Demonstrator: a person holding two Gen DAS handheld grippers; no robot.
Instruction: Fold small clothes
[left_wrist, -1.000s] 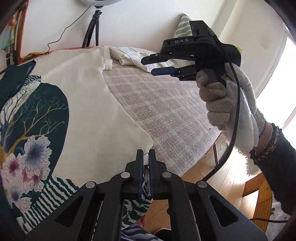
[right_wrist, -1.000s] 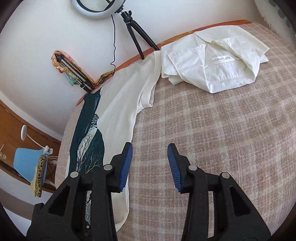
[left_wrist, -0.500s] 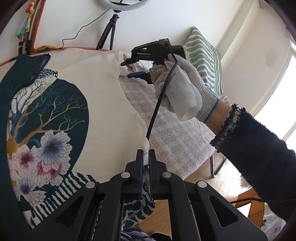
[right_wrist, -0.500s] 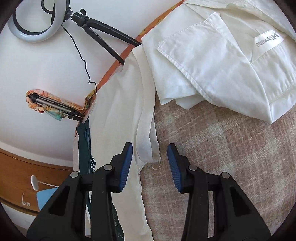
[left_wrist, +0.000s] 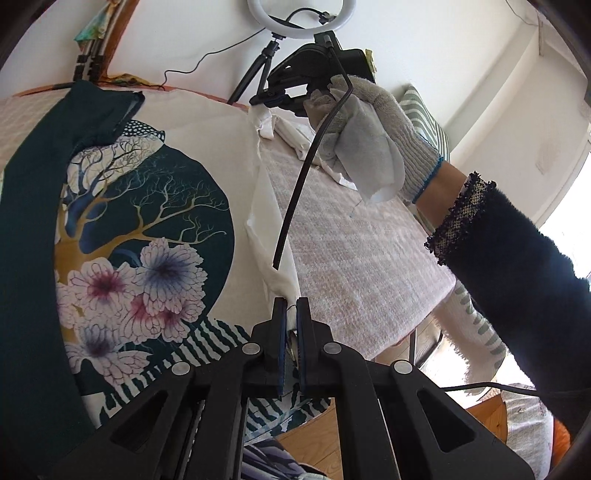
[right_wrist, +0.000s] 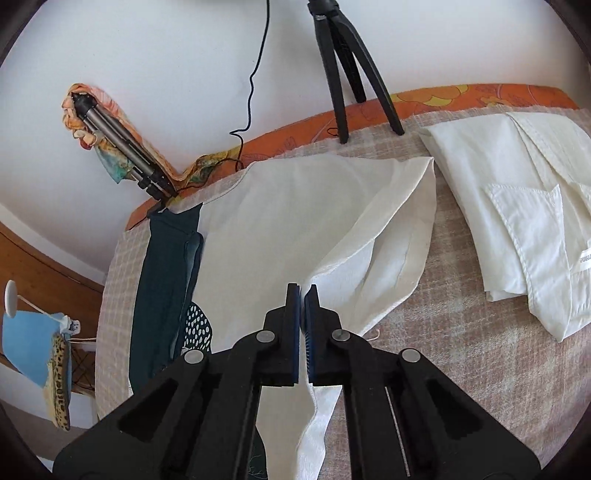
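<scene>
A cream T-shirt (left_wrist: 207, 133) with a dark teal tree-and-flower print lies spread on the checked cloth of the table (left_wrist: 351, 251). My left gripper (left_wrist: 291, 314) is shut on the shirt's lower right hem corner. My right gripper (right_wrist: 303, 299) is shut on the shirt's right sleeve edge (right_wrist: 369, 243), which is lifted and folded over the body. In the left wrist view the right gripper (left_wrist: 284, 98) sits at the far end of the shirt, held by a gloved hand.
A folded white shirt (right_wrist: 517, 206) lies to the right on the table. A ring-light tripod (right_wrist: 347, 66) stands at the far edge by the wall. A second folded tripod (right_wrist: 118, 147) leans at the far left. The wooden floor (left_wrist: 325, 435) lies beyond the near table edge.
My right gripper moved to the far sleeve and closed on it, lifting its edge. My left gripper stayed shut on the hem corner and the shirt's right side has bunched up.
</scene>
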